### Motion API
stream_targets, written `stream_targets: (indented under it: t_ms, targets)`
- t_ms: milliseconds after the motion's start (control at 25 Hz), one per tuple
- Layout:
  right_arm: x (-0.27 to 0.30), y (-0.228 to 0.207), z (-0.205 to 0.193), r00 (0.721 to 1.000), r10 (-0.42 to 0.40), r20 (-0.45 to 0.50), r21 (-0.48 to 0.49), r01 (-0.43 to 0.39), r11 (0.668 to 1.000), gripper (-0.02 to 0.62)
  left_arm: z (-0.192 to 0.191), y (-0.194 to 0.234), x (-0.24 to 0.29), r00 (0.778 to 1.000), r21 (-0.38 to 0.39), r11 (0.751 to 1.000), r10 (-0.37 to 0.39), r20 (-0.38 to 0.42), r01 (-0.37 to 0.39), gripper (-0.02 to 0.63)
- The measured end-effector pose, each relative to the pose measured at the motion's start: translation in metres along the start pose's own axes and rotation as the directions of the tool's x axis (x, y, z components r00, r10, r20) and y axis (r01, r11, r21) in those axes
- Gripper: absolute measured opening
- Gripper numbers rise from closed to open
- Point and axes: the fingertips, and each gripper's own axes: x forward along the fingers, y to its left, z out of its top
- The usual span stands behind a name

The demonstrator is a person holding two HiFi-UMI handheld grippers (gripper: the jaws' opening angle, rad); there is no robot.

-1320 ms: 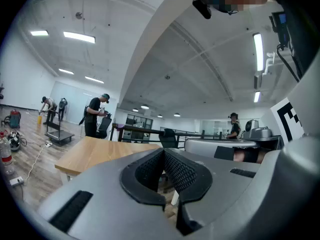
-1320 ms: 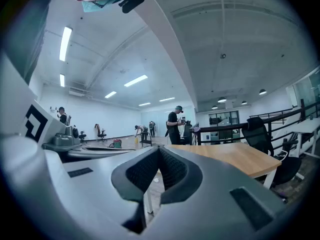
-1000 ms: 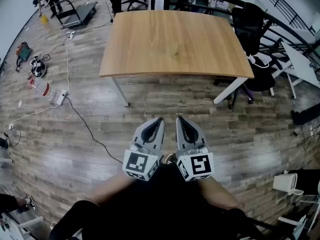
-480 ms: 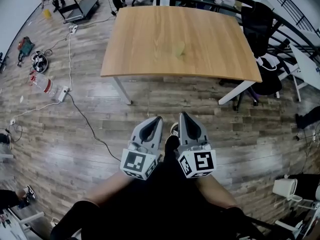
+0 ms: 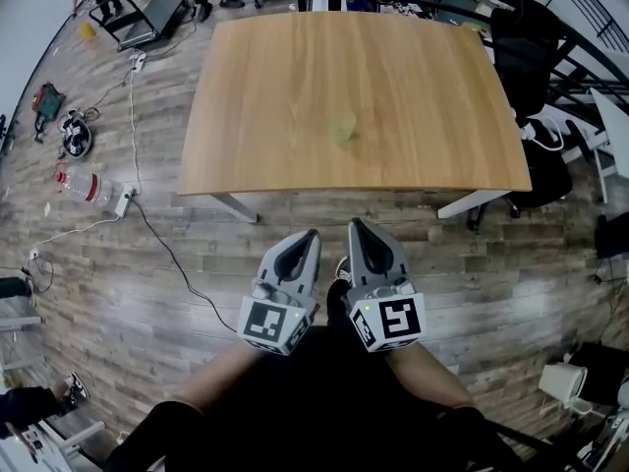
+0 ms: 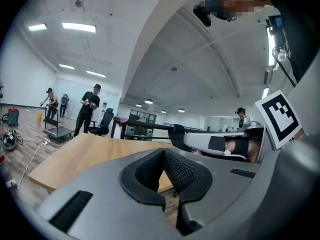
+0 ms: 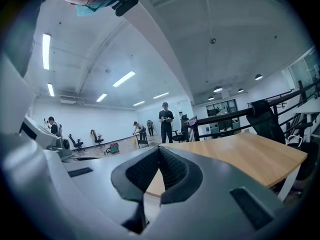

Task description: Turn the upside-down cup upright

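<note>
A small pale-green see-through cup (image 5: pixel 342 128) stands on the wooden table (image 5: pixel 265 116), a little in from its near edge; which way up it is I cannot tell at this size. My left gripper (image 5: pixel 311 235) and right gripper (image 5: pixel 354 225) are held side by side over the floor, short of the table's near edge, both pointing at it. Each is shut with nothing between its fingers. In the left gripper view the gripper (image 6: pixel 163 151) blocks the cup, and only the tabletop (image 6: pixel 85 154) shows. The right gripper view shows the shut gripper (image 7: pixel 159 148) and the tabletop (image 7: pixel 250 154).
Black office chairs (image 5: pixel 521 37) stand at the table's right side and a white desk (image 5: pixel 614 116) lies beyond them. Cables and a power strip (image 5: pixel 123 201) trail over the wooden floor at the left. Several people (image 7: pixel 165 121) stand at the far end of the room.
The table has come nearer and fills more of the head view, its near edge now close ahead of both grippers. The grippers stay side by side and shut.
</note>
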Motion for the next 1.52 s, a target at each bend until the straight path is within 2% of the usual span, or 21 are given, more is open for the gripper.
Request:
stream_targets:
  t_ms: [200, 320, 520, 680, 880, 960, 1000, 1080, 1120, 1280, 1520]
  targets:
    - [0.055, -0.069, -0.001, 0.999, 0.018, -0.04, 0.023, -0.017, 1.0, 0.013, -0.003, 0.018, 0.087, 0.999, -0.002, 1.0, 0.021, -0.042, -0.021, 0.008]
    - [0.08, -0.094, 0.0, 0.998, 0.038, -0.051, 0.014, -0.037, 0.999, 0.013, -0.005, 0.031, 0.121, 0.997, -0.001, 0.999, 0.047, -0.061, -0.047, 0.008]
    - [0.126, -0.129, -0.018, 0.997, 0.037, -0.074, 0.032, -0.035, 0.999, 0.013, -0.019, 0.065, 0.169, 0.996, 0.014, 0.999, 0.049, -0.071, -0.049, 0.008]
    - [0.168, -0.155, -0.052, 0.992, 0.037, -0.121, -0.007, -0.038, 0.999, 0.013, -0.032, 0.113, 0.204, 0.995, 0.021, 0.997, 0.081, -0.059, -0.08, 0.008]
    - [0.217, -0.167, -0.11, 0.981, 0.055, -0.185, -0.063, -0.068, 0.996, 0.014, -0.077, 0.171, 0.239, 0.987, 0.033, 0.994, 0.109, -0.122, -0.106, 0.008]
    - [0.233, -0.168, -0.138, 0.969, 0.077, -0.234, -0.072, -0.096, 0.993, 0.017, -0.098, 0.191, 0.252, 0.984, 0.035, 0.994, 0.111, -0.137, -0.107, 0.008]
    - [0.239, -0.167, -0.154, 0.956, 0.096, -0.276, -0.07, -0.12, 0.99, 0.052, -0.108, 0.198, 0.257, 0.983, 0.032, 0.994, 0.111, -0.144, -0.107, 0.009]
    - [0.252, -0.165, -0.185, 0.926, 0.14, -0.35, -0.056, -0.17, 0.984, 0.201, -0.126, 0.213, 0.266, 0.983, 0.025, 0.994, 0.108, -0.146, -0.105, 0.009]
    - [0.26, -0.167, -0.197, 0.918, 0.154, -0.365, -0.049, -0.184, 0.982, 0.229, -0.133, 0.22, 0.272, 0.984, 0.025, 0.994, 0.105, -0.142, -0.102, 0.009]
    - [0.288, -0.178, -0.224, 0.912, 0.154, -0.38, -0.038, -0.182, 0.982, 0.283, -0.156, 0.236, 0.29, 0.985, 0.031, 0.996, 0.086, -0.15, -0.083, 0.009]
    - [0.318, -0.176, -0.221, 0.92, 0.175, -0.352, -0.057, -0.207, 0.977, 0.338, -0.173, 0.248, 0.303, 0.985, 0.004, 0.997, 0.074, -0.158, -0.074, 0.009]
